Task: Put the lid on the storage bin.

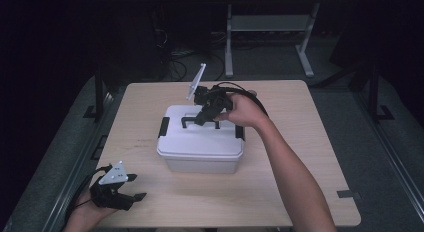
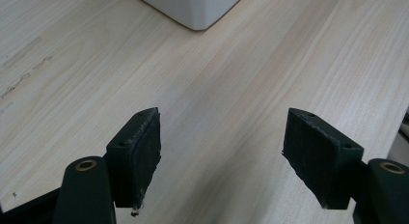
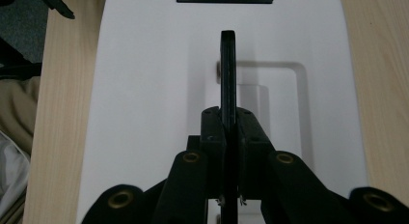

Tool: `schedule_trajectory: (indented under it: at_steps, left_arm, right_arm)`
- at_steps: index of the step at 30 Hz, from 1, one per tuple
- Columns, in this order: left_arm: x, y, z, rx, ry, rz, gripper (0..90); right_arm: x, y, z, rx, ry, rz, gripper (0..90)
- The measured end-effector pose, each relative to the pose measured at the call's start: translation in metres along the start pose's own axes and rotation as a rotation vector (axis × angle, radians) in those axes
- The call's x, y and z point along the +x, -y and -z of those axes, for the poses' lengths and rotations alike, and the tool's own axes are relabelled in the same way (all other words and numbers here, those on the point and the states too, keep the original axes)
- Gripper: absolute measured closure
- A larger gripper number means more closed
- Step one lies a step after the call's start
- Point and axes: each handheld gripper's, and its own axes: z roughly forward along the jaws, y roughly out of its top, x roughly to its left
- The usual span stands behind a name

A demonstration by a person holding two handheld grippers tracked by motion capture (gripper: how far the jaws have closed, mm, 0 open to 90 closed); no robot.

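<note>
White lidded box (image 1: 200, 147) on table (image 1: 300, 157); right gripper (image 3: 228, 132) jaws clamp black handle (image 3: 228, 74); left gripper (image 2: 222, 156) jaws apart, empty.

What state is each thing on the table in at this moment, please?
White box: lid on, upright at mid-table.
Black handle: raised on edge above the lid, pinched.
Left latch: down against the box's side.
Right tool: shut on the black handle.
Left tool: open, nothing between its pads, over bare table.
</note>
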Motion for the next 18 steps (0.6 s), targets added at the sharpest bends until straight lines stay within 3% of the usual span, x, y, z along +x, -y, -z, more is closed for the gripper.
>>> schedule_trajectory:
  at_steps: [7, 18]
  left_arm:
    - [0.0002, 0.0002, 0.0009, 0.000, 0.004, 0.002, 29.3]
    - [-0.0025, -0.0017, 0.0005, -0.005, 0.011, -0.006, 29.3]
  right_arm:
    - [-0.0007, 0.0021, 0.0002, -0.017, -0.014, -0.011, 82.1]
    - [0.0062, 0.0095, 0.0087, -0.061, -0.034, -0.038, 63.5]
